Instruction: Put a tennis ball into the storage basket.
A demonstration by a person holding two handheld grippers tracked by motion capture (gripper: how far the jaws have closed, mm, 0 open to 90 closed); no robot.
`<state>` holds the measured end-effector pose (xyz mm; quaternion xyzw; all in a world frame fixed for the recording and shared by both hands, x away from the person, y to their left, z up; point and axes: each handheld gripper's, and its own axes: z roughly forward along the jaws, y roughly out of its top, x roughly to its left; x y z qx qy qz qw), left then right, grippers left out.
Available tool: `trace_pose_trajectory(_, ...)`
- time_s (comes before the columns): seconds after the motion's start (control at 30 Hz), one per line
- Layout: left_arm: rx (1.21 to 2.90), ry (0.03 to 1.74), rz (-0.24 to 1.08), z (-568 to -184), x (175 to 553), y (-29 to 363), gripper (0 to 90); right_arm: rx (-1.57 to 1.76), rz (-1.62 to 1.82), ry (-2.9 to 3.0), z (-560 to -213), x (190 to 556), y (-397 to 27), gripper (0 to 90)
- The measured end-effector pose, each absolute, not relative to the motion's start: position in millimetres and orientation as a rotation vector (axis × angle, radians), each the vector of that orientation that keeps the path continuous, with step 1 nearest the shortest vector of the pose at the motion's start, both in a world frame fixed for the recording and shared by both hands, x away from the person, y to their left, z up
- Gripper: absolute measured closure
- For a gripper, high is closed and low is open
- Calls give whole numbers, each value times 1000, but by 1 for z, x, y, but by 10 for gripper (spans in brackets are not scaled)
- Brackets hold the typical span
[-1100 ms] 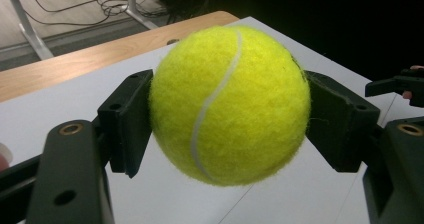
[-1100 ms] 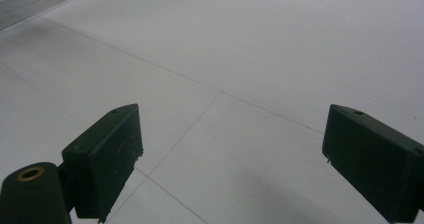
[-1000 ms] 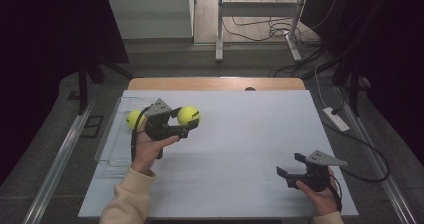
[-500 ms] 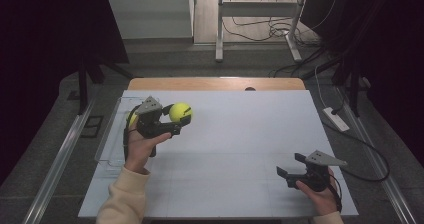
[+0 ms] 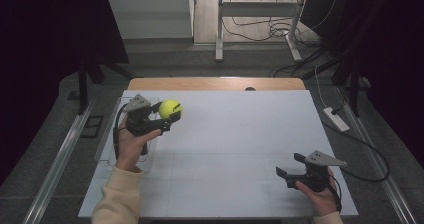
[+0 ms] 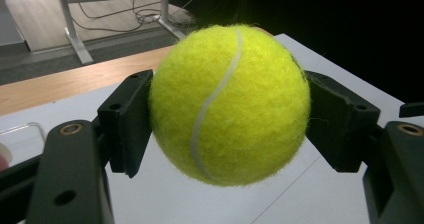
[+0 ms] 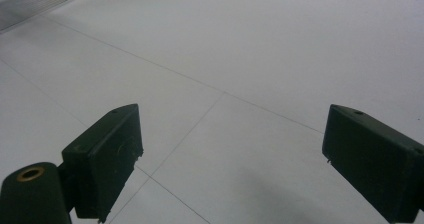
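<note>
Left gripper (image 5: 165, 118): clamped on a yellow-green tennis ball (image 5: 170, 109), held in the air above the left part of the table; in the left gripper view (image 6: 227, 119) both black jaws press the ball's sides, one on each flank.
Tennis ball: lifted off the surface, between the jaws, its white seam curving down the front (image 6: 230, 104); in the high view it sits just right of the clear tray, over bare tabletop.
Left hand (image 5: 131, 145): wrapped around the gripper's handle, a cream sleeve (image 5: 119, 199) coming in from the bottom edge.
Clear tray (image 5: 107, 146): a transparent container at the table's left edge, partly under the left hand; what it holds is hard to make out, since the hand and gripper cover much of it.
Right gripper (image 5: 291, 165): jaws spread wide with nothing between them, low over the near right part of the table; the right gripper view (image 7: 230, 159) shows the two black pads well apart over plain white surface.
Right hand (image 5: 317, 189): gripping the handle near the table's front right corner.
Table (image 5: 240, 134): white top with faint seam lines, a wooden strip along the far edge.
Two grippers: well apart, on opposite sides of the table.
</note>
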<state>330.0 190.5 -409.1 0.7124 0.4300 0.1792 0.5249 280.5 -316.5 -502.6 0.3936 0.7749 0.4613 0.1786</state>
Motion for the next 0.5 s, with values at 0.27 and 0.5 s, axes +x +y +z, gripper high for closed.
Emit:
trace_pose_trajectory(0.27,1688,1063,446,-409,330,201,270,1115,1304,2191,-502,281,-317,91)
trace_pose_trajectory(0.5,1669,1079,459,-408,329,208,270,1112,1300,2194,-503,281,-317,91)
